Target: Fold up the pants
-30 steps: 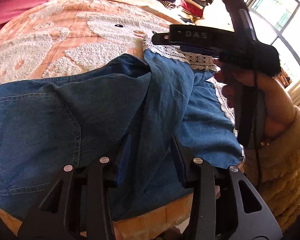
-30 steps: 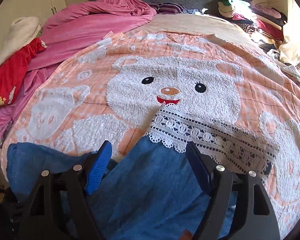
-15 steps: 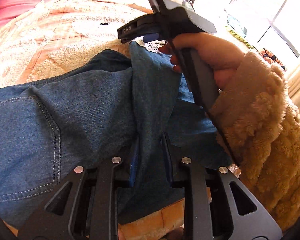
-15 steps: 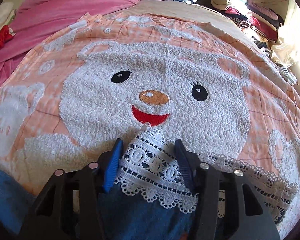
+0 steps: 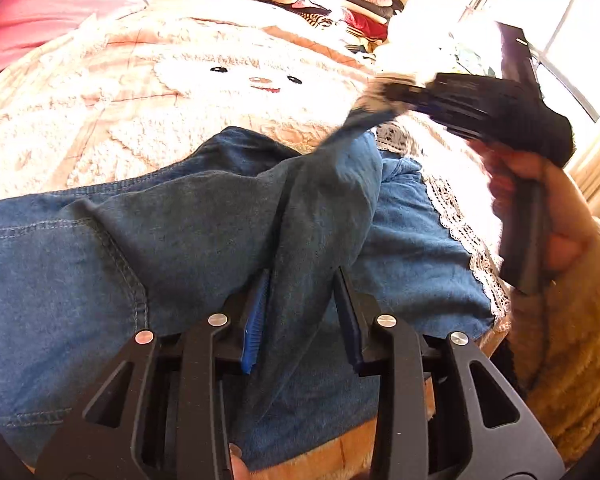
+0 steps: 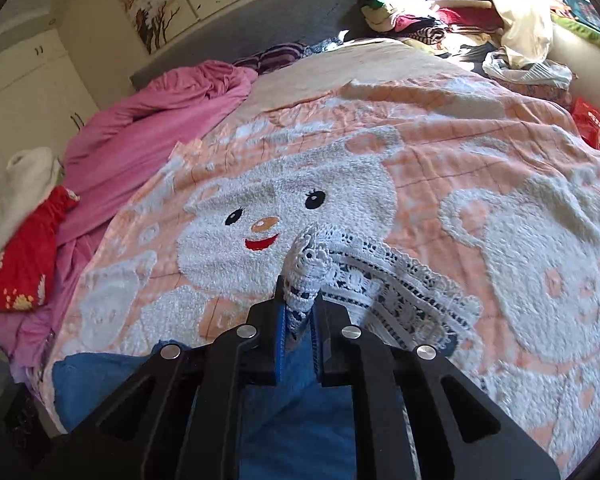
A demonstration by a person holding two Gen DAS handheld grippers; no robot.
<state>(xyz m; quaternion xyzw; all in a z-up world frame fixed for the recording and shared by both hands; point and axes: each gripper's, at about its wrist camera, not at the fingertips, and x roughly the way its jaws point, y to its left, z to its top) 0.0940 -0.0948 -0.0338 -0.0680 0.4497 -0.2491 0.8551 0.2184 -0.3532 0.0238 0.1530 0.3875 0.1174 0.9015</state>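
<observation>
Pants [image 5: 180, 248]: soft blue denim, white lace hem [image 6: 320, 264].

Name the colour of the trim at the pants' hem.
White lace trim on blue denim pants; clearest in the right wrist view.

Home bedroom, shown by bed with bear-patterned blanket [image 6: 420, 152], pink duvet [image 6: 148, 128], grey headboard [image 6: 268, 28], white wardrobe [image 6: 24, 92], heaped clothes [image 6: 420, 12]
</observation>
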